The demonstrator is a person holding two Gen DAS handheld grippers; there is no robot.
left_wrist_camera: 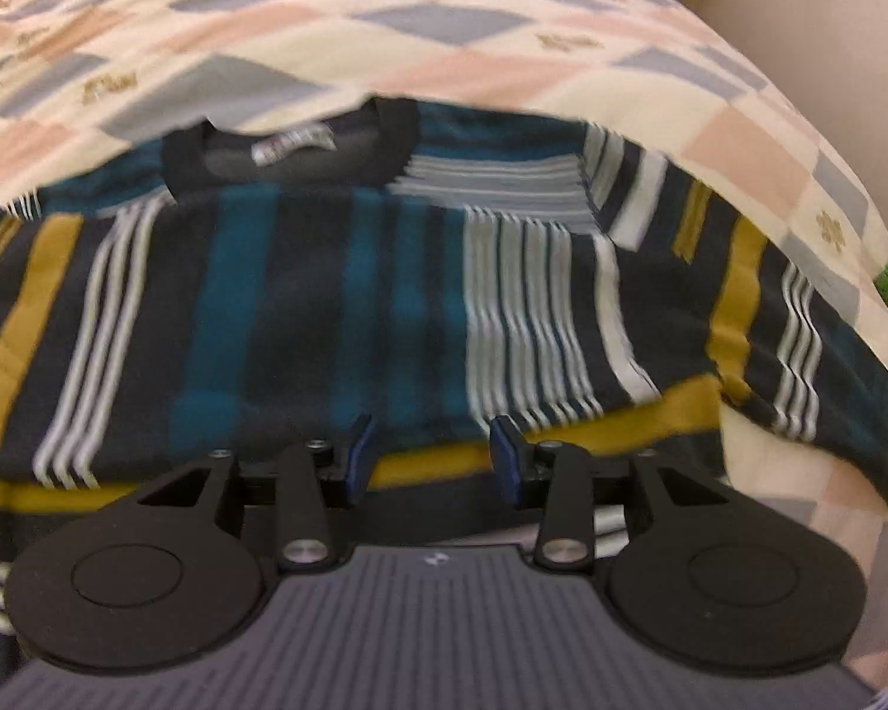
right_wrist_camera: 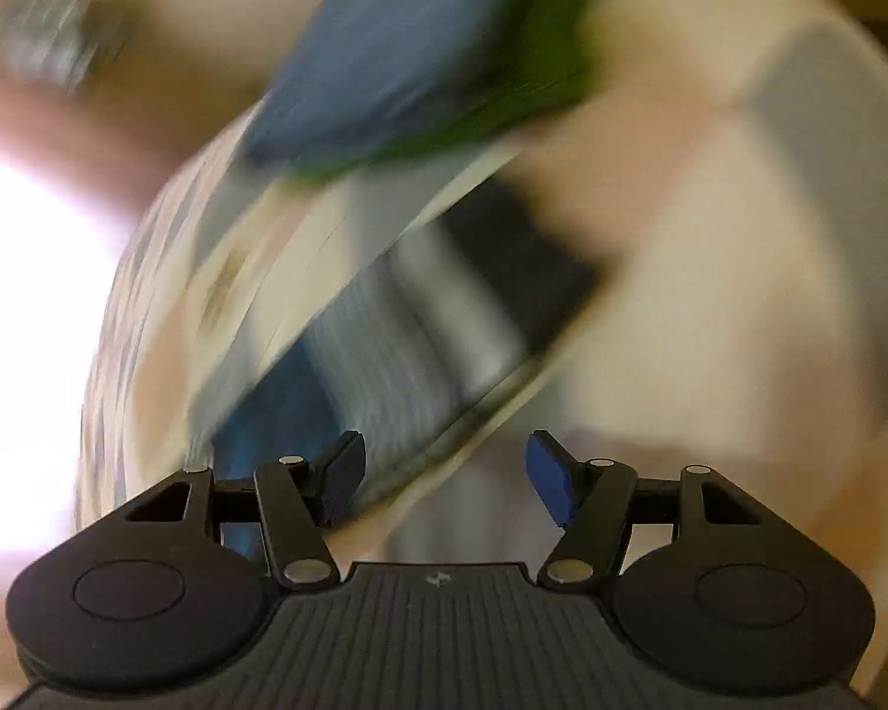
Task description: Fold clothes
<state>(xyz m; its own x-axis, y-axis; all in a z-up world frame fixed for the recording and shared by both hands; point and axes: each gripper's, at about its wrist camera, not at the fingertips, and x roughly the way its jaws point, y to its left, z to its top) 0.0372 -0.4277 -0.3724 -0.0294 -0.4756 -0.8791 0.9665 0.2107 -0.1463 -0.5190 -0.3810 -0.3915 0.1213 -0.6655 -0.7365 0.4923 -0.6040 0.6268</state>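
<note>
Left hand-held gripper [left_wrist_camera: 432, 449] released over striped shirt [left_wrist_camera: 337, 307] hem at 6 o'clock; right hand-held gripper [right_wrist_camera: 444, 467] released, blurred. Risked snagging one layer only.

The striped sweater [left_wrist_camera: 337, 307] is soft matt knit cloth. The bedspread [left_wrist_camera: 444, 29] is smooth printed cotton-like fabric. The left gripper [left_wrist_camera: 432, 449] looks matt black plastic with shiny metal rivets.
</note>
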